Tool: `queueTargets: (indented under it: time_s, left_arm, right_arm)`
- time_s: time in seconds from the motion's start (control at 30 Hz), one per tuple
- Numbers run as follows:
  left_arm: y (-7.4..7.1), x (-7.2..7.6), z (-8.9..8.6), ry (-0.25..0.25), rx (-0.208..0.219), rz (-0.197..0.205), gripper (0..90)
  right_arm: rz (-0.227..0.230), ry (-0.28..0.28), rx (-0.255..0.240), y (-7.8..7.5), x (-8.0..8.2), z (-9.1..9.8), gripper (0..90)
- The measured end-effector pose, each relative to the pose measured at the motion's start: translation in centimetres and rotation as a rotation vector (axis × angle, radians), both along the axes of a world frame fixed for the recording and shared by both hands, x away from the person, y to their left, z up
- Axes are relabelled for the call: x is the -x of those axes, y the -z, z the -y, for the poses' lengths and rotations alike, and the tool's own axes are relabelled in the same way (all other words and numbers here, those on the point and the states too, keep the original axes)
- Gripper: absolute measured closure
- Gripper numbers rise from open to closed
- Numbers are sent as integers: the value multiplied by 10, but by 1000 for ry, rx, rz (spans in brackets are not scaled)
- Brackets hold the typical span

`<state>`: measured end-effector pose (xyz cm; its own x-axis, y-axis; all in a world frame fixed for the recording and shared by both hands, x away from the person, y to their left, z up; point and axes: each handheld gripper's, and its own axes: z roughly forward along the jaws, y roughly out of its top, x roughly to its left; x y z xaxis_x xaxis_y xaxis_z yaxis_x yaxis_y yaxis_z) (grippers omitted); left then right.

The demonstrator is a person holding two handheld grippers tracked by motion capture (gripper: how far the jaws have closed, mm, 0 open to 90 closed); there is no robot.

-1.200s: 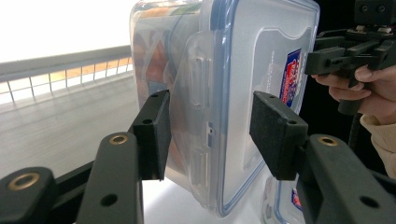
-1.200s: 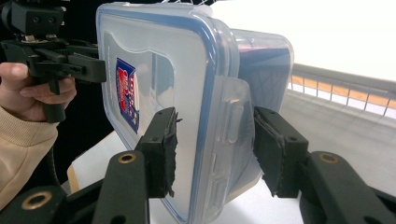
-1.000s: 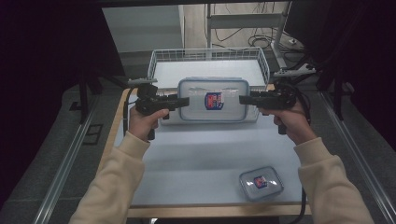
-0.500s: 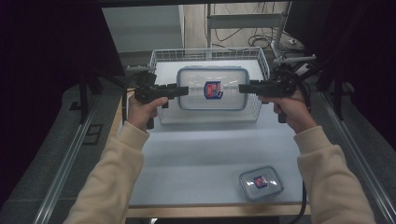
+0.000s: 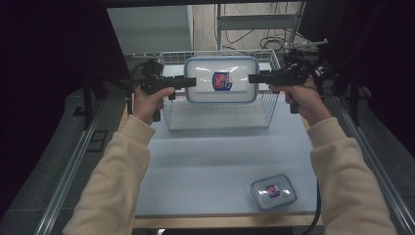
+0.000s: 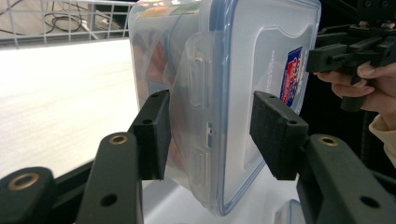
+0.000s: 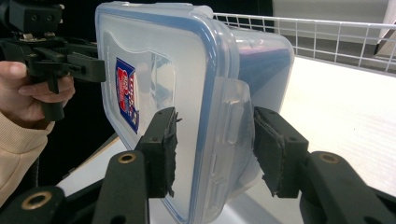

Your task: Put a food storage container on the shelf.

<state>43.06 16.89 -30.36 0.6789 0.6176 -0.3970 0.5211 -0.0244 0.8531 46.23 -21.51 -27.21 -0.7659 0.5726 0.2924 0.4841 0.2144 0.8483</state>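
Observation:
A large clear food container (image 5: 221, 81) with a blue-rimmed lid and a red-and-blue label hangs in the air above a wire basket (image 5: 268, 108). It is tilted so that its lid faces me. My left gripper (image 5: 192, 82) is shut on its left end and my right gripper (image 5: 252, 78) on its right end. In the left gripper view the pads (image 6: 276, 133) clamp lid and base beside a side latch of the container (image 6: 243, 93). In the right gripper view the pads (image 7: 164, 144) grip the container (image 7: 187, 70) the same way.
A small lidded container (image 5: 273, 191) with the same label sits near the front right corner of the pale table (image 5: 220, 152). The basket stands at the table's far edge. Metal rails run along both sides, and cables lie behind.
Both grippers have carried the large container up and away from me, from just in front of the basket to above it. The small container has not moved.

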Motion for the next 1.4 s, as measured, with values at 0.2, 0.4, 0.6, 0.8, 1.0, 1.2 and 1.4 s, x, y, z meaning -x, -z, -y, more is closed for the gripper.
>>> queueTargets:
  time_s: [0.2, 0.4, 0.6, 0.8, 1.0, 1.2, 1.4]
  left_arm:
    - [-5, -9, -2, -4, 4, -12, 496]
    - [-5, -11, -3, -4, 4, -14, 496]
    - [-7, -19, -3, 1, -3, -24, 496]
    - [-10, -36, -2, 9, -14, -38, 496]
    - [-1, -54, -1, -3, 1, -75, 494]
    - [8, -63, -3, -10, 1, -107, 494]
    - [10, -69, -5, -13, 13, -122, 497]
  right_arm:
    - [0, 6, -10, -4, -10, -2, 511]
    - [-3, 6, -10, -4, -13, -4, 512]
    - [-12, 5, -17, -3, -19, -2, 513]
    - [-33, 20, -23, -6, -33, -2, 512]
    - [-72, 33, -29, 2, -53, -1, 510]
    - [-105, 32, -32, 11, -67, -3, 508]
    - [-117, 34, -65, 15, -77, -2, 511]
